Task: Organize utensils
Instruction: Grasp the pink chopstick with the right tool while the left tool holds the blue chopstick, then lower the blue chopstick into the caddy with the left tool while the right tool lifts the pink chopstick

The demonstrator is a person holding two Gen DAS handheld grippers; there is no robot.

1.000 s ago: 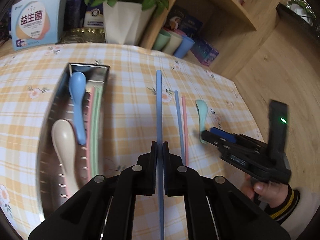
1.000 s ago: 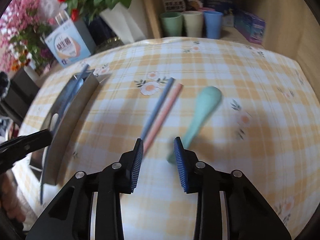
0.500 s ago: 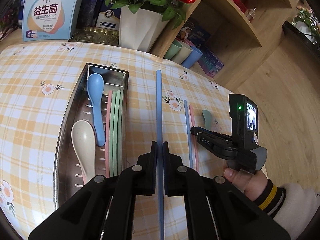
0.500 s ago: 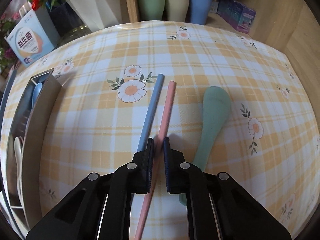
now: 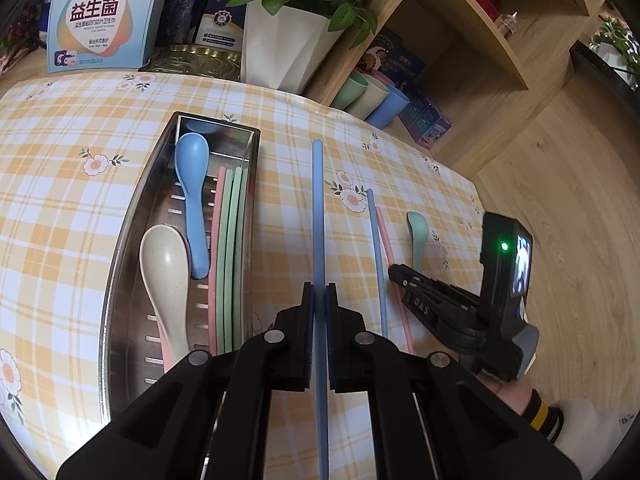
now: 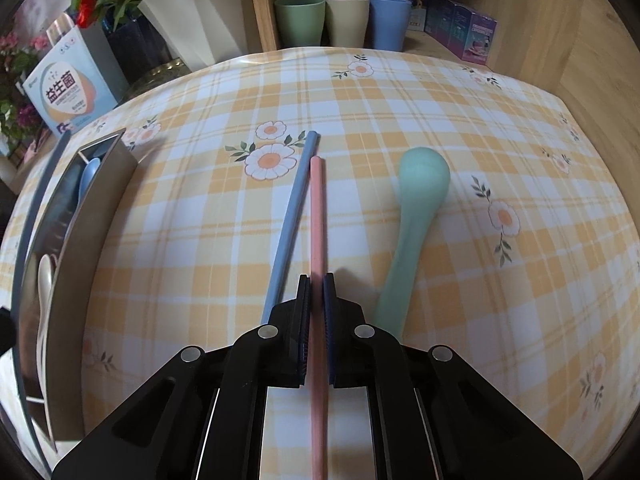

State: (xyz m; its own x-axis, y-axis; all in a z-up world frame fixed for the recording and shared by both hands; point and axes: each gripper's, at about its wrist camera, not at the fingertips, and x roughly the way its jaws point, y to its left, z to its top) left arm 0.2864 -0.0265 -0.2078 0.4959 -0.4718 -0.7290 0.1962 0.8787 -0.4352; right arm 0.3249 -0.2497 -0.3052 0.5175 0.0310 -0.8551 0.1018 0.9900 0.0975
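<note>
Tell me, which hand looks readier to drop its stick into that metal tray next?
Left, probably. The left tongs hold the blue chopstick right beside the metal tray. The right tongs grip the pink chopstick farther away, down at the tablecloth.

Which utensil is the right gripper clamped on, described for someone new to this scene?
On the yellow checked tablecloth, to the right of the steel tray, three loose utensils lie side by side. The right gripper is shut on the middle one, the pink chopstick, between a blue chopstick and a mint green spoon.
</note>
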